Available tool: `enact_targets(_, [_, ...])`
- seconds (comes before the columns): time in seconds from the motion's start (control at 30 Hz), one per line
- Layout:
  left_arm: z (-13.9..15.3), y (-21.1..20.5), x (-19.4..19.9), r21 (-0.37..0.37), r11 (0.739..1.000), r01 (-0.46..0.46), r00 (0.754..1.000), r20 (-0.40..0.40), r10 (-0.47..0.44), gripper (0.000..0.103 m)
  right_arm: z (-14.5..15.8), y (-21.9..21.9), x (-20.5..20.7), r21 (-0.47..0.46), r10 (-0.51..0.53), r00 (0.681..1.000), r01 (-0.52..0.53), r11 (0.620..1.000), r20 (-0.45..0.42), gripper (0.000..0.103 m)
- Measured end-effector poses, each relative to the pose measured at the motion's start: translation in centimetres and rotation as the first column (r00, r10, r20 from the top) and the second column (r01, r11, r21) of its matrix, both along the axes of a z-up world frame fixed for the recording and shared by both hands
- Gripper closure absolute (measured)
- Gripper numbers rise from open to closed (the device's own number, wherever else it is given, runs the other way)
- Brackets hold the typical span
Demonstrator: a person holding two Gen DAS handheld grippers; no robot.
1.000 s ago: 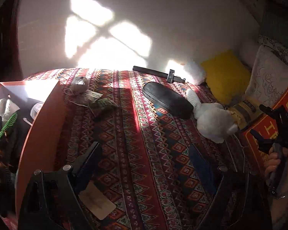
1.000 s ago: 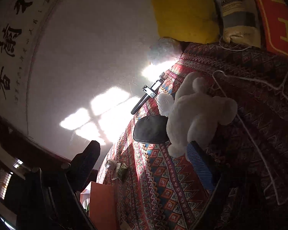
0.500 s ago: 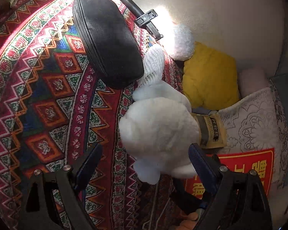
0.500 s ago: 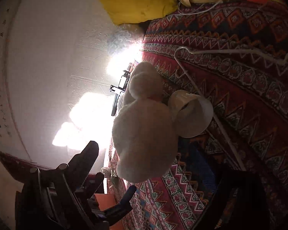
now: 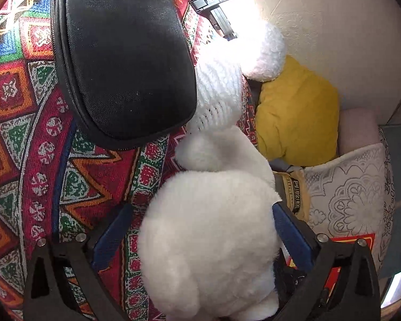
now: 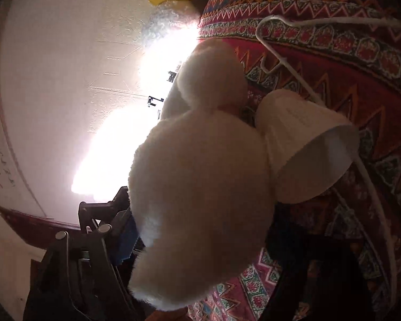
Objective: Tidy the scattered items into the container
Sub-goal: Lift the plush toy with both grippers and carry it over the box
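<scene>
A white plush toy [image 5: 208, 240] lies on the patterned bedspread [image 5: 26, 133], and both grippers are around it. My left gripper [image 5: 201, 210] straddles its body with the jaws opening; the left blue pad [image 5: 112, 235] stands a little off the fur. From the other side, my right gripper [image 6: 200, 208] is closing on the same plush toy [image 6: 200, 182], and its blue pad [image 6: 127, 232] presses into the fur. Its far finger is in shadow. No container shows in either view.
A black zip pouch [image 5: 125, 53] and a white knitted piece [image 5: 219, 91] lie just beyond the plush. A white ribbed cup [image 6: 307, 144] rests on its side against the toy, beside a white wire hanger [image 6: 280, 53]. A yellow cushion [image 5: 296, 117] and a lace pillow [image 5: 347, 192] line the wall.
My left gripper swung away from the orange box, dropped and rolled over to the plush, which now sits between its fingers. My right gripper sank onto the plush and its fingers narrowed around it.
</scene>
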State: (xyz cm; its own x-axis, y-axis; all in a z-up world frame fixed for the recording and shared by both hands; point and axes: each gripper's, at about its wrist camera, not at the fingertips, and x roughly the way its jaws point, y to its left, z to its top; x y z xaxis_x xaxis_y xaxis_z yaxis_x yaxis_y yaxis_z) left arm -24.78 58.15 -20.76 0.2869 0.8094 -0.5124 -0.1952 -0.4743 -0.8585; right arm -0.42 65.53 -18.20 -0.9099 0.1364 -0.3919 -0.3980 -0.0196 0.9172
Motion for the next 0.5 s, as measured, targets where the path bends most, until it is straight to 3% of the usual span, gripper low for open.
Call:
enact_targets(0.07, [0.6, -0.9, 0.6, 0.024, 0.999, 0.028, 0.999, 0.023, -0.028, 0.002, -0.5, -1.1, -0.4, -0.050, 0.034, 0.997, -0.038, 0.998, -0.072, 0.029])
enact_targets(0.17, [3.3, -4.3, 0.8, 0.054, 0.999, 0.001, 0.999, -0.034, 0.001, 0.003, 0.4, -3.5, -1.3, -0.052, 0.083, 0.988, -0.090, 0.995, -0.129, 0.029])
enact_targets(0.33, [9.3, -12.7, 0.2, 0.162, 0.984, -0.074, 0.991, -0.097, 0.091, 0.004, 5.5, -9.5, -3.6, 0.090, 0.211, 0.962, -0.198, 0.976, -0.173, 0.029])
enact_targets(0.5, [16.0, -24.0, 0.3, 0.263, 0.951, -0.164, 0.953, -0.206, 0.221, 0.005, 10.8, -18.1, -7.2, 0.233, 0.382, 0.893, -0.330, 0.915, -0.237, 0.029])
